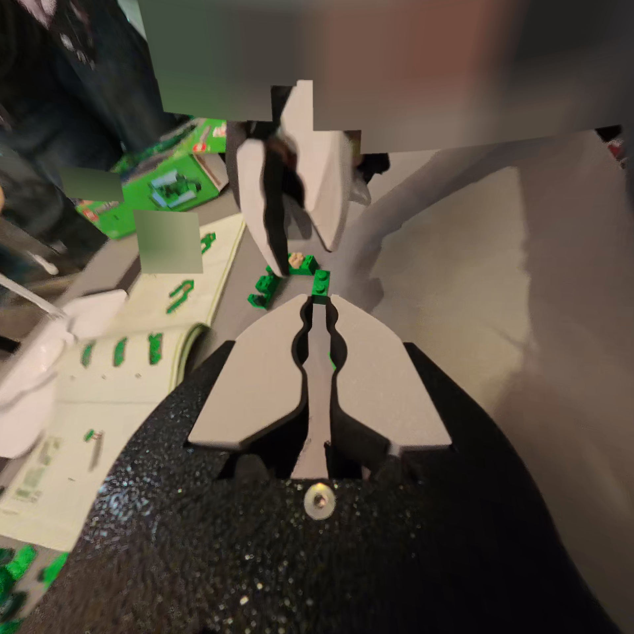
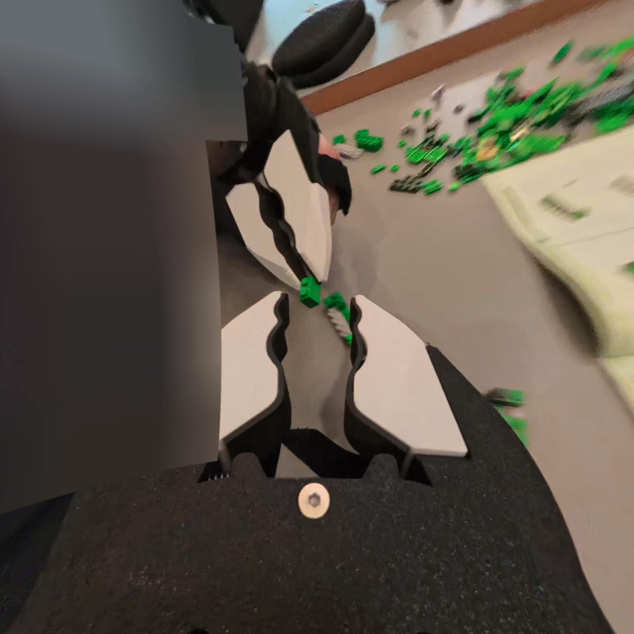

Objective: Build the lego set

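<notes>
My left gripper (image 1: 320,299) is shut on a small green brick (image 1: 321,286) that sticks out past its tips, just above the grey table (image 1: 446,274). It also shows in the right wrist view (image 2: 310,279) with the brick (image 2: 310,292). My right gripper (image 2: 319,297) is open and empty, tips down at the table, facing the left one. A small green and grey assembly (image 2: 338,317) lies between its fingers. In the left wrist view the right gripper (image 1: 305,260) stands over green pieces with a tan part (image 1: 302,262), with more green pieces (image 1: 264,290) beside them.
An open instruction booklet (image 1: 192,308) lies left of the work spot and also shows in the right wrist view (image 2: 566,223). A green set box (image 1: 164,192) stands behind it. A pile of loose green bricks (image 2: 514,120) covers the far table. A person in dark clothes (image 1: 68,103) stands nearby.
</notes>
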The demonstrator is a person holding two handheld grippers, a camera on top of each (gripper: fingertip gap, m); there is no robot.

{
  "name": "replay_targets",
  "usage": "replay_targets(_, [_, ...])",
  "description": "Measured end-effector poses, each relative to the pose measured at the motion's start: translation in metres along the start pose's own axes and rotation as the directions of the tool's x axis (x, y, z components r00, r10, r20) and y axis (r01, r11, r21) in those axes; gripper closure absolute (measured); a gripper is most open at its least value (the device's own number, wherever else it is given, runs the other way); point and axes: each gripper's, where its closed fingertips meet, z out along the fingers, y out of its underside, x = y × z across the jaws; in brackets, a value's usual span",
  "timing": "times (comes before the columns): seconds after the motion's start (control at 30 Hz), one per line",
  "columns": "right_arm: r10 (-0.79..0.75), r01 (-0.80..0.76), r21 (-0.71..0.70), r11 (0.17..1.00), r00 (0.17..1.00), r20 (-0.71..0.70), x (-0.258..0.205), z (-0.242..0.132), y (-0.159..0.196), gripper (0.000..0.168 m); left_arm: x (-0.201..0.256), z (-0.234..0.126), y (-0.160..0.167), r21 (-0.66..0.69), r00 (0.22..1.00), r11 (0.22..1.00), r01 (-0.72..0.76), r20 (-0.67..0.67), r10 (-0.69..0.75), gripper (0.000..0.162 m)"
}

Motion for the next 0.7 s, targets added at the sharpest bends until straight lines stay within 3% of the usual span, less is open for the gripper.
replay_targets(0.03, [-0.113, 0.111, -0.028, 0.993, 0.991, -0.071, 0.000, 0.000, 0.000, 0.135, -0.001, 0.001, 0.003, -0.022, 0.998, 0.998, 0.058, -0.012, -0.058, 0.155])
replay_targets(0.13, [-0.366, 0.318, -0.234, 0.919, 0.908, -0.203, 0.003, 0.007, 0.011, 0.139, -0.001, 0.004, 0.010, -0.063, 0.982, 0.981, 0.182, -0.040, -0.184, 0.156])
replay_targets(0.23, [-0.480, 0.372, -0.393, 0.841, 0.848, -0.224, 0.009, 0.015, 0.022, 0.146, -0.001, 0.007, 0.018, -0.124, 0.978, 0.971, 0.202, -0.035, -0.208, 0.156])
replay_targets(0.47, [-0.533, 0.379, -0.529, 0.759, 0.829, -0.172, 0.012, 0.023, 0.031, 0.157, 0.009, 0.013, 0.026, -0.211, 0.991, 0.971, 0.111, -0.048, -0.124, 0.154])
replay_targets(0.63, [-0.529, 0.389, -0.530, 0.754, 0.837, -0.139, 0.010, 0.025, 0.033, 0.160, 0.010, 0.011, 0.027, -0.213, 0.991, 0.971, 0.111, -0.052, -0.124, 0.148])
replay_targets(0.7, [-0.538, 0.383, -0.533, 0.755, 0.827, -0.166, 0.013, 0.020, 0.035, 0.160, 0.010, 0.002, 0.039, -0.280, 0.987, 0.950, 0.136, -0.048, -0.156, 0.145])
